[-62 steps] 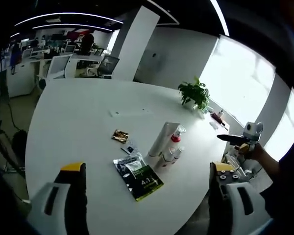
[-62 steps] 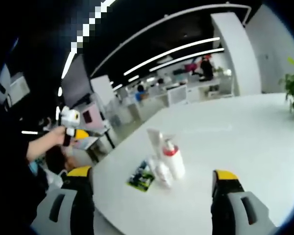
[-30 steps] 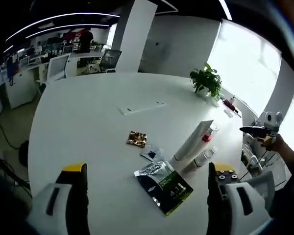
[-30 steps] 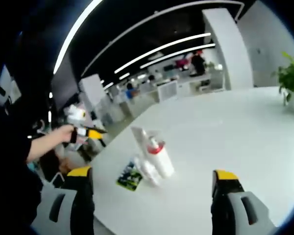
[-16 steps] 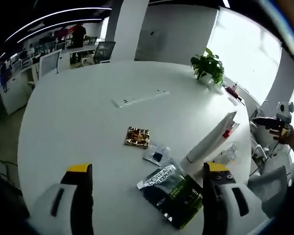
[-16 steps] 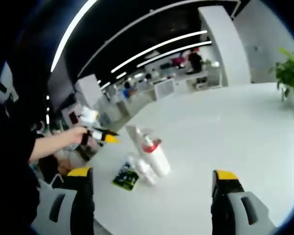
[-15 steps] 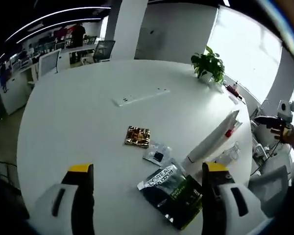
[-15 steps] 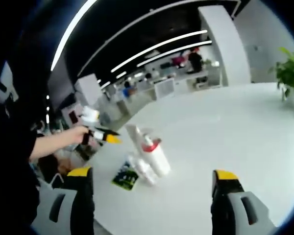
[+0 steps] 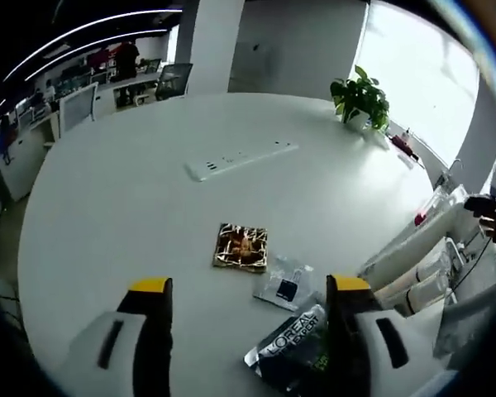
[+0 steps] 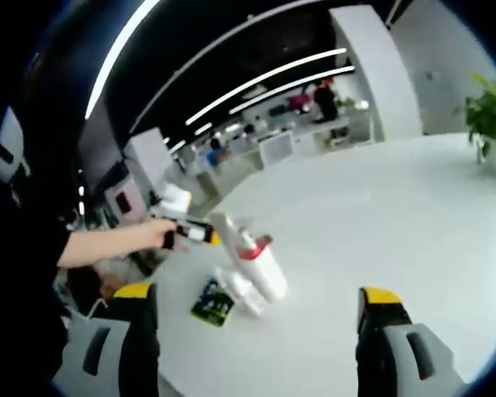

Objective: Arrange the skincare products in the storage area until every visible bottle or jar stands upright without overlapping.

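Both grippers gape wide, empty. The white tube lies flat beside small bottles; light, slick plastic, I'd guess; grasp mid-body.

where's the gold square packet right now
In the left gripper view the gold square packet lies flat on the white table, just above the gap between the jaws, with a small clear sachet beside it to the lower right.
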Tool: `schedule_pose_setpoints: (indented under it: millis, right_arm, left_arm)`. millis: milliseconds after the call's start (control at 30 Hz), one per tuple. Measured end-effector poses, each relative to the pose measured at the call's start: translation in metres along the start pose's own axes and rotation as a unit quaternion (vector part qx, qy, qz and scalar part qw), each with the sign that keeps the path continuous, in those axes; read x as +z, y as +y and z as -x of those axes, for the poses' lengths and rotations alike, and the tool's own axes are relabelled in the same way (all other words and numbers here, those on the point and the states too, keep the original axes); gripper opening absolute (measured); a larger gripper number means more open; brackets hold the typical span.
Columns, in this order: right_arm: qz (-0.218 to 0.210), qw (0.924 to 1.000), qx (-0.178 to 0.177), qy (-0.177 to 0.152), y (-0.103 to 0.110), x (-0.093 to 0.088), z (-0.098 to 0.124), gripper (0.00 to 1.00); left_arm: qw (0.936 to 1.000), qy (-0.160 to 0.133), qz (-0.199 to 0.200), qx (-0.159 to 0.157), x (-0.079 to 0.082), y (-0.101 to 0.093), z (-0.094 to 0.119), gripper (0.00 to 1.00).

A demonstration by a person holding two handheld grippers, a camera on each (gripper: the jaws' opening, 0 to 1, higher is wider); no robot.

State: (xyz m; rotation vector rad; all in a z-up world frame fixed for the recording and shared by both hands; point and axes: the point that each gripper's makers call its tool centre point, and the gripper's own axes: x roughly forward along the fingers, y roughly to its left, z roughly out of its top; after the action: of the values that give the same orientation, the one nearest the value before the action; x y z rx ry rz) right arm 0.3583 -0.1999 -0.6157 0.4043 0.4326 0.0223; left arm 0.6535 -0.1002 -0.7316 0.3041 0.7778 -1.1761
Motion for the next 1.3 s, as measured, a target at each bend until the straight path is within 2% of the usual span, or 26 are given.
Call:
schedule_pose_setpoints:
  millis: [133, 200, 433, 533, 667, 833, 1067, 1133, 1300]
  right_arm:
    - [-0.002, 1.0000, -0.006, 0.007, -0.006, -0.006, -0.002, 0.99]
    - [-0.011, 0.9999, -0.008, 0.000, -0.008, -0.007, -0.002, 0.99]
    - [-0.022, 0.9996, -0.013, 0.009, -0.016, -0.019, -0.002, 0.98]
    - [-0.027, 0.9995, -0.015, 0.009, -0.019, -0.022, -0.002, 0.98]
    - [-0.028, 0.9993, -0.020, 0.013, -0.024, -0.024, -0.001, 0.98]
    - [-0.036, 0.9989, -0.026, 0.012, -0.030, -0.029, 0.001, 0.98]
    - [-0.044, 0.9985, -0.031, 0.012, -0.035, -0.033, 0.001, 0.98]
    - [-0.045, 0.9984, -0.031, 0.012, -0.035, -0.033, 0.000, 0.98]
    - [-0.045, 0.9985, -0.029, 0.012, -0.034, -0.034, -0.002, 0.98]
  left_arm:
    - [0.9999, -0.003, -0.011, -0.002, -0.002, 0.000, -0.014, 0.62]
    - [0.9999, -0.002, -0.012, 0.000, -0.002, 0.003, -0.023, 0.62]
    - [0.9998, 0.000, -0.021, 0.000, 0.001, 0.002, -0.039, 0.58]
    - [0.9996, 0.000, -0.025, 0.013, 0.001, 0.004, -0.046, 0.57]
    - [0.9996, 0.004, -0.025, 0.014, 0.000, 0.008, -0.061, 0.53]
    - [0.9983, 0.014, -0.048, 0.031, 0.001, 0.012, -0.074, 0.52]
    - [0.9975, 0.018, -0.050, 0.047, 0.005, 0.014, -0.078, 0.49]
    - [0.9951, 0.029, -0.075, 0.057, 0.002, 0.016, -0.077, 0.45]
    - [0.9945, 0.023, -0.086, 0.056, 0.003, 0.012, -0.077, 0.45]
